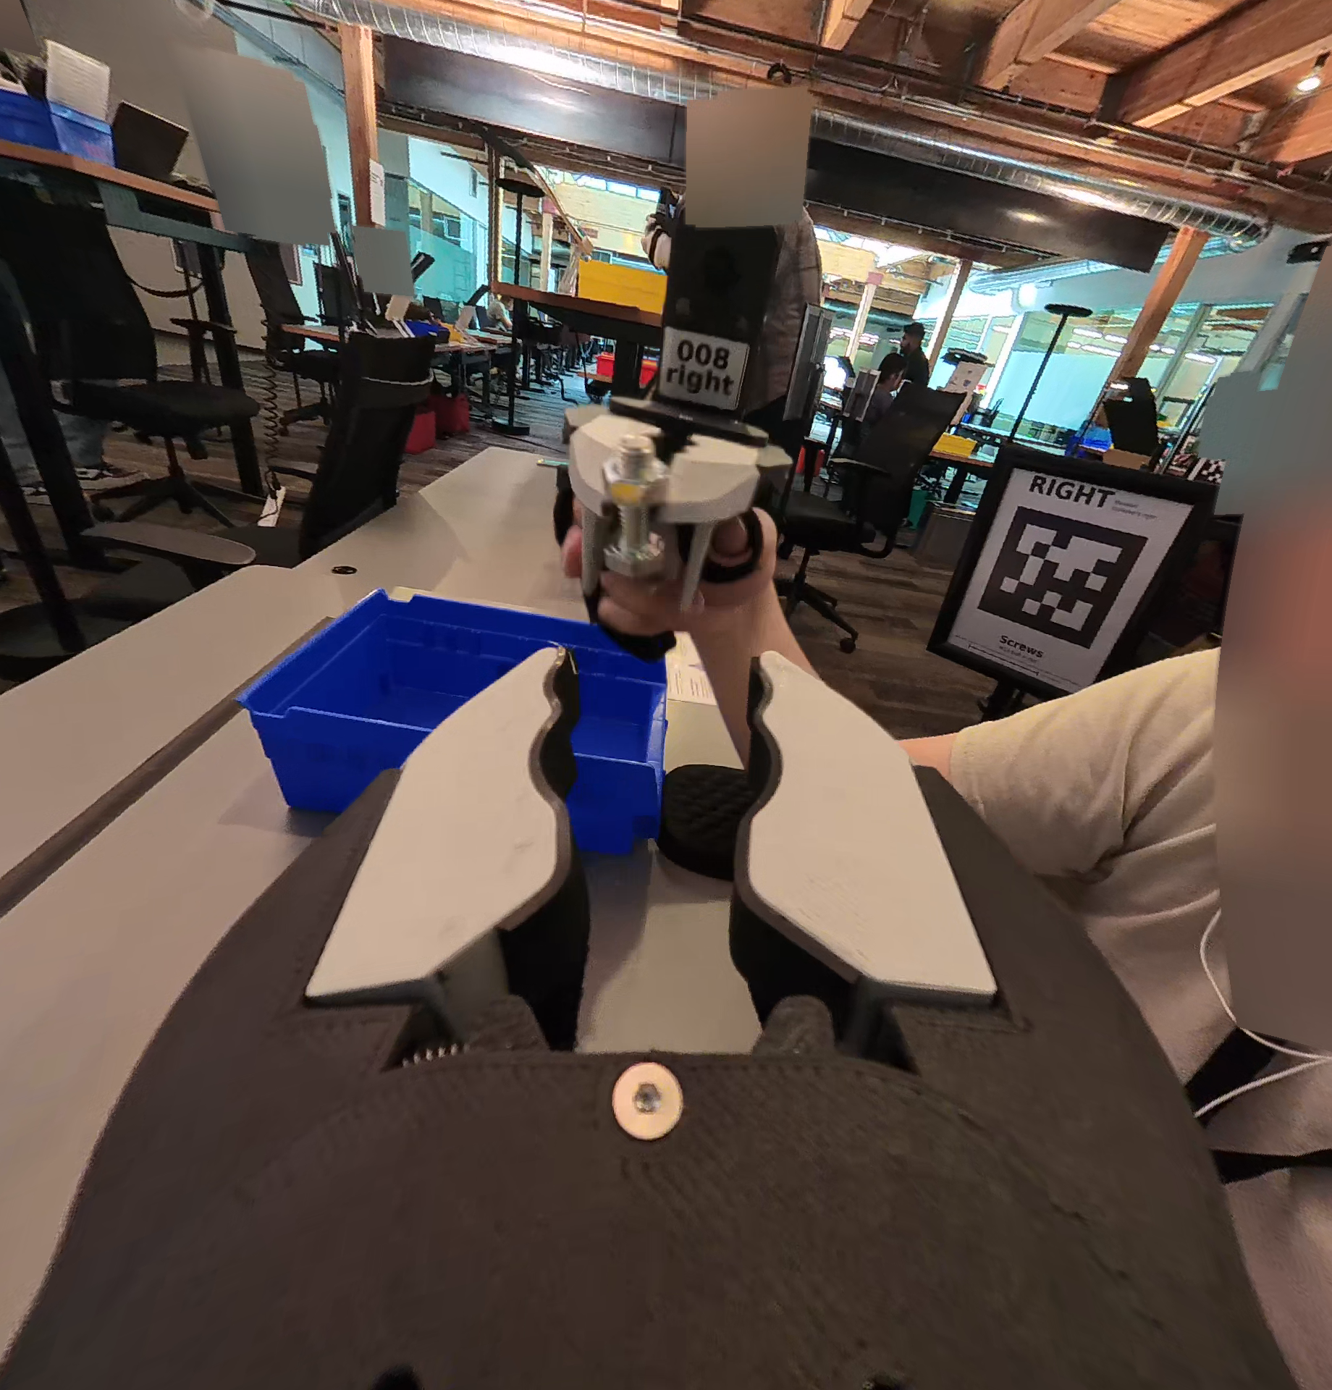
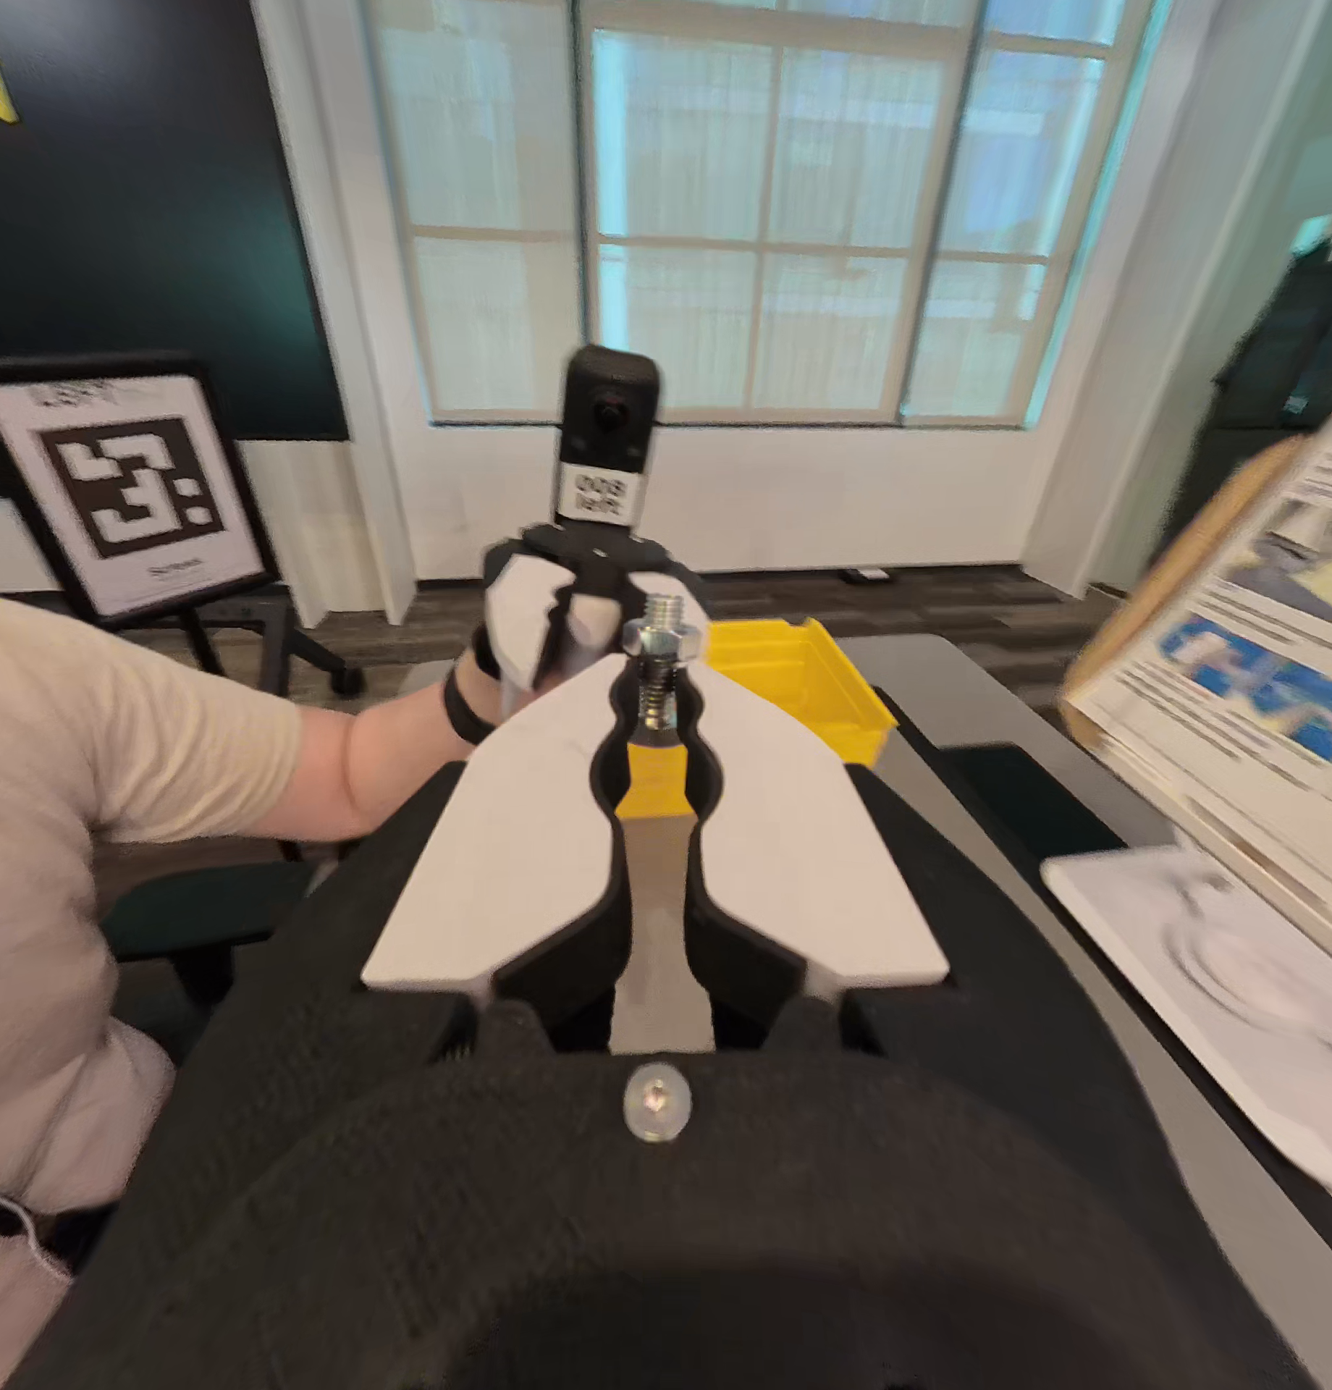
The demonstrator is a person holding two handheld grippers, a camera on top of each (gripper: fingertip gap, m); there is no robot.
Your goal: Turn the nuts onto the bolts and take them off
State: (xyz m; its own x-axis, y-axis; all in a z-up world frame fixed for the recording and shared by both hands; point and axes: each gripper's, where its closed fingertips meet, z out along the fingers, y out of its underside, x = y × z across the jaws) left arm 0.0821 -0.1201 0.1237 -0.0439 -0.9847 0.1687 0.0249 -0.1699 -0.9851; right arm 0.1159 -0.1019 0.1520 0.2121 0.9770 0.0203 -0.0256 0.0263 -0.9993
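Observation:
My right gripper (image 2: pixel 657 681) is shut on the shank of a silver bolt (image 2: pixel 657 703) and holds it upright above the table. A hex nut (image 2: pixel 661 638) sits on the thread near the bolt's top end. In the left wrist view the right gripper (image 1: pixel 652 496) holds the bolt (image 1: pixel 633 526) ahead of me, with the nut (image 1: pixel 633 478) above the bolt head. My left gripper (image 1: pixel 659 669) is open and empty, short of the bolt and below it. It also shows in the right wrist view (image 2: pixel 580 624), just behind and left of the bolt.
A blue bin (image 1: pixel 452 707) stands on the grey table (image 1: pixel 121 865), with a black round pad (image 1: pixel 704 820) beside it. A yellow bin (image 2: pixel 791 677) stands beyond the right gripper. Marker signs (image 1: pixel 1061 572) (image 2: pixel 129 489) stand on either side. A board with papers (image 2: pixel 1212 639) is at the right. My hands' fingertips stand some 5 cm from each other.

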